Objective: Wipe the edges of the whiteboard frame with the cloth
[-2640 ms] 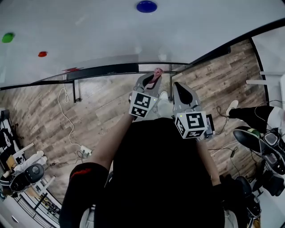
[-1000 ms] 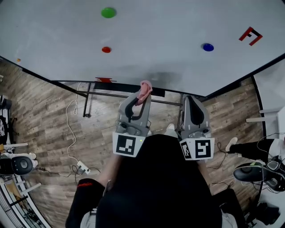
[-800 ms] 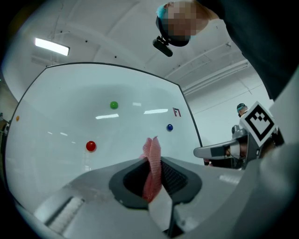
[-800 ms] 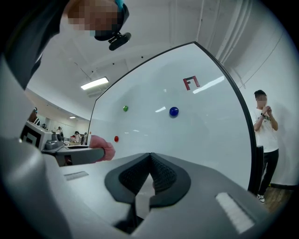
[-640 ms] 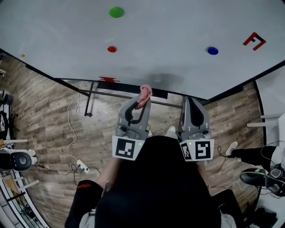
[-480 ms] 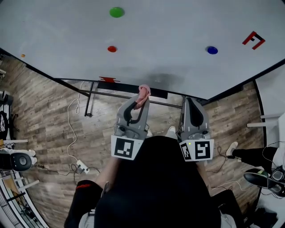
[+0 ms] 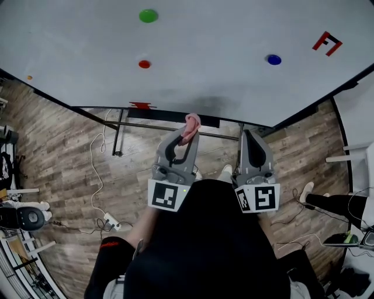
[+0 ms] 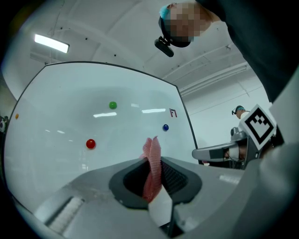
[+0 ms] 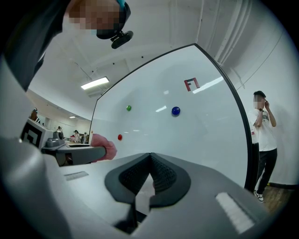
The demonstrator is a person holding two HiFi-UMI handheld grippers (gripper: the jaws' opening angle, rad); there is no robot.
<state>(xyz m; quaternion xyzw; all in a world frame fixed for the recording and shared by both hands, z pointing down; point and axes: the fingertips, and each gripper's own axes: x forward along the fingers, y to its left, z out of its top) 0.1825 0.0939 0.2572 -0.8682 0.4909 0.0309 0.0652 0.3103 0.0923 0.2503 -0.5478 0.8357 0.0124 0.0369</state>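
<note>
The whiteboard [image 7: 204, 58] fills the upper head view; its black frame [image 7: 175, 114] runs along the lower edge. My left gripper [image 7: 188, 129] is shut on a pink cloth [image 7: 191, 125], whose tip pokes out just short of that lower frame. In the left gripper view the cloth [image 8: 152, 168] stands pinched between the jaws of the left gripper [image 8: 154, 179], facing the board [image 8: 93, 121]. My right gripper [image 7: 251, 135] hangs beside it, shut and holding nothing, also below the frame. The right gripper view shows its closed jaws at the right gripper [image 9: 150, 175] and the frame's right edge [image 9: 243, 126].
Magnets dot the board: green [image 7: 148, 16], red [image 7: 144, 64], blue [image 7: 273, 59], plus a red mark [image 7: 326, 42]. The board's metal stand [image 7: 120, 131] and a white cable with a power strip [image 7: 111, 221] lie on the wood floor. A person [image 9: 264, 140] stands right of the board.
Over the last seconds the view has swung up so more of the board shows. Both grippers have kept close together below the lower frame, with the cloth still held.
</note>
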